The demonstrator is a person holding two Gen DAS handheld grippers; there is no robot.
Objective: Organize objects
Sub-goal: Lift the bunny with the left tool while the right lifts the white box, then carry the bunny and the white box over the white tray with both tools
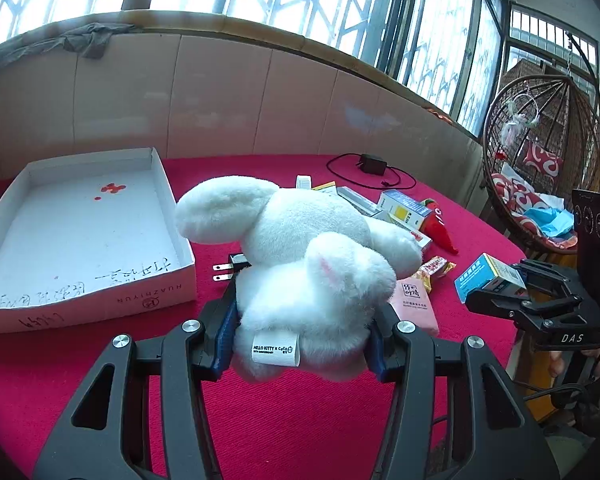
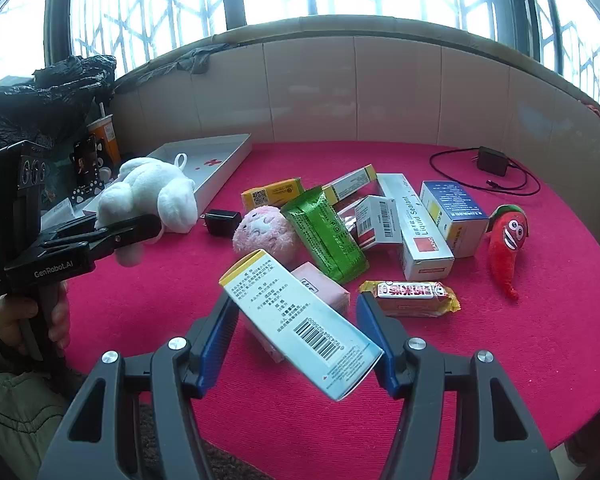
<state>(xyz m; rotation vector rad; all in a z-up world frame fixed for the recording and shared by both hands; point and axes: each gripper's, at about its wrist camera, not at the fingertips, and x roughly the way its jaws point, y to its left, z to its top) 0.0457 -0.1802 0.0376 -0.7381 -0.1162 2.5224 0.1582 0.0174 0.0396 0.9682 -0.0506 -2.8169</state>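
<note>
My left gripper point(image 1: 302, 320) is shut on a white plush rabbit point(image 1: 300, 256) and holds it above the red tablecloth, just right of the white cardboard tray point(image 1: 156, 292). The rabbit also shows in the right wrist view point(image 2: 148, 192), clamped in the left gripper point(image 2: 124, 232). My right gripper point(image 2: 296, 312) is shut on a white and blue medicine box with a yellow end point(image 2: 300, 324), held tilted above the cloth. In the left wrist view the right gripper point(image 1: 500, 300) holds that box point(image 1: 488, 276) at the right.
A pile lies mid-table: pink plush ball point(image 2: 266, 232), green packet point(image 2: 324, 236), several medicine boxes point(image 2: 420, 228), pink pack point(image 2: 324, 284), snack bar point(image 2: 412, 294), red chili plush point(image 2: 508, 240), black plug point(image 2: 220, 222). A charger with cable point(image 2: 492, 164) lies at the back. A hanging wicker chair point(image 1: 540, 152) stands right.
</note>
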